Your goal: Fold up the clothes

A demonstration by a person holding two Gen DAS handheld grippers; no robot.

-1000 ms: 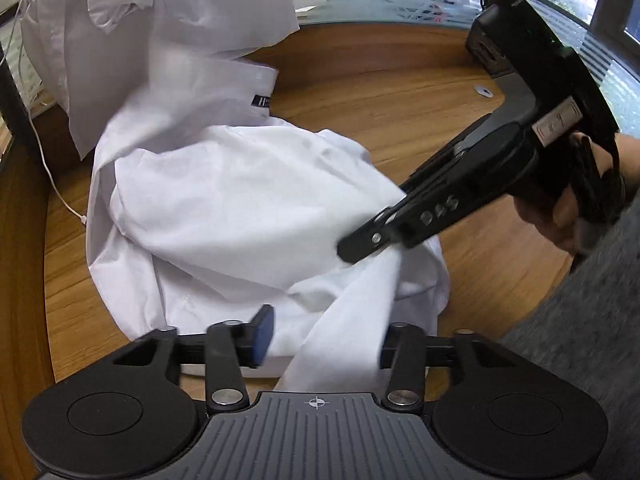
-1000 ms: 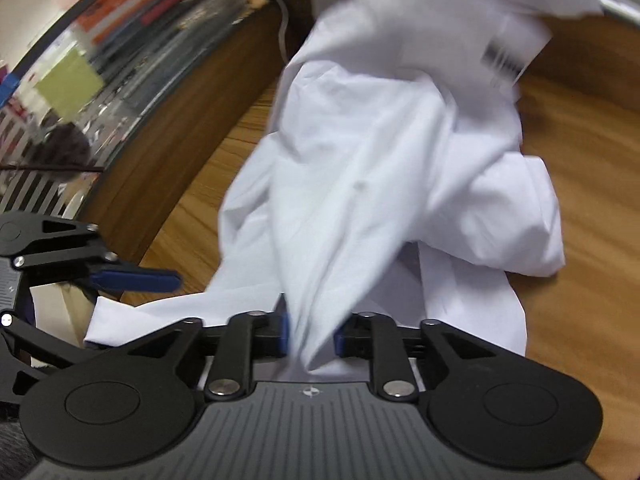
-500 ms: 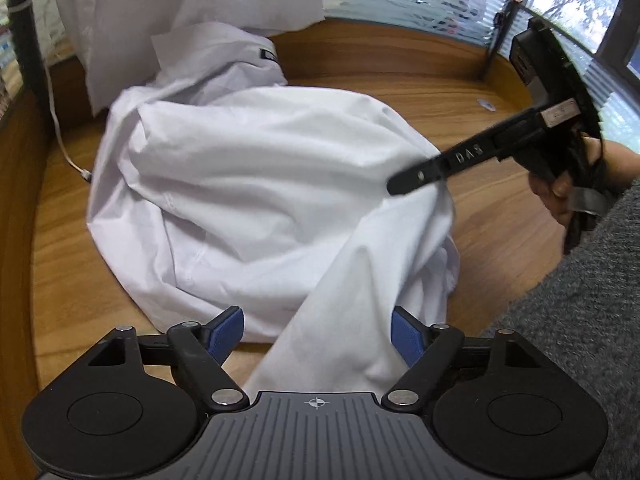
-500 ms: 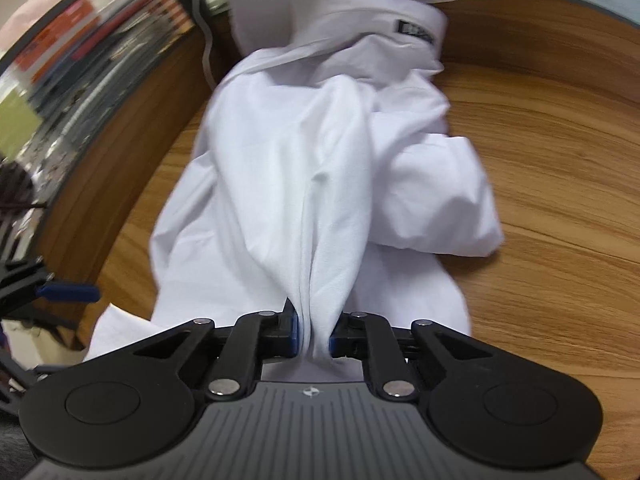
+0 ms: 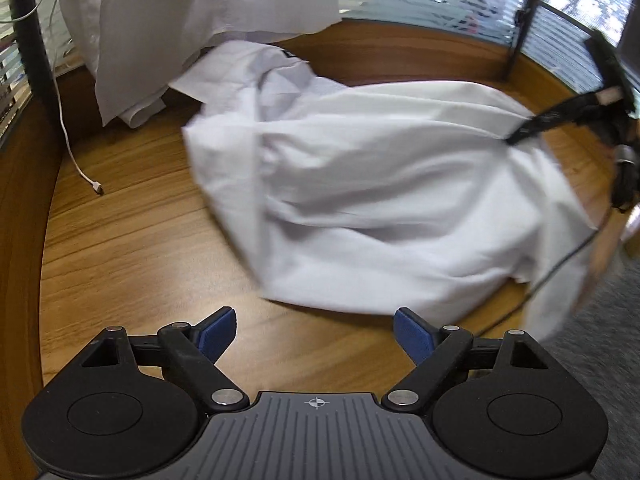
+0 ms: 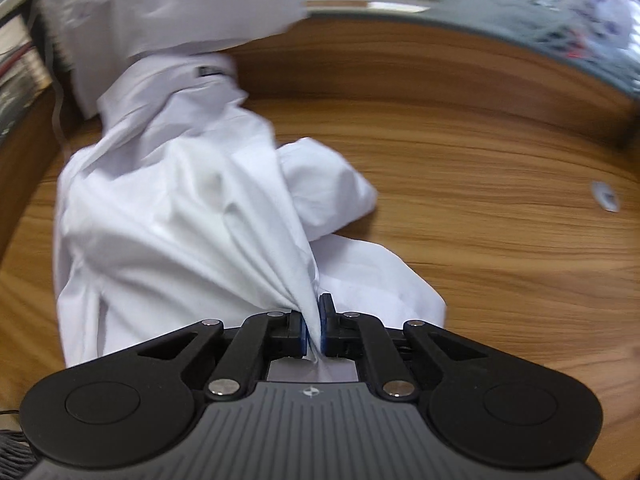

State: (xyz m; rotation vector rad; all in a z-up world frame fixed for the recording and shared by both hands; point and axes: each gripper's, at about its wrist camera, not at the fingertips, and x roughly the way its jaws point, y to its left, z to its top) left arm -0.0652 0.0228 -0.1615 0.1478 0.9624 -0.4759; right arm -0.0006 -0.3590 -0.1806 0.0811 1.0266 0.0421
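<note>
The dark collar label (image 6: 211, 71) on the shirt (image 6: 172, 216) looks too blurred to read.

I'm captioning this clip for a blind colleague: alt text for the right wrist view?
The right claw is shut on a bunched fold of a white shirt, which lies crumpled on a wooden table. More white clothing sits behind it.

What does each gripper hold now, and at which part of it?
The right gripper is shut on a bunched fold of the white shirt; which part of the shirt cannot be told. The left gripper is open and holds nothing.
</note>
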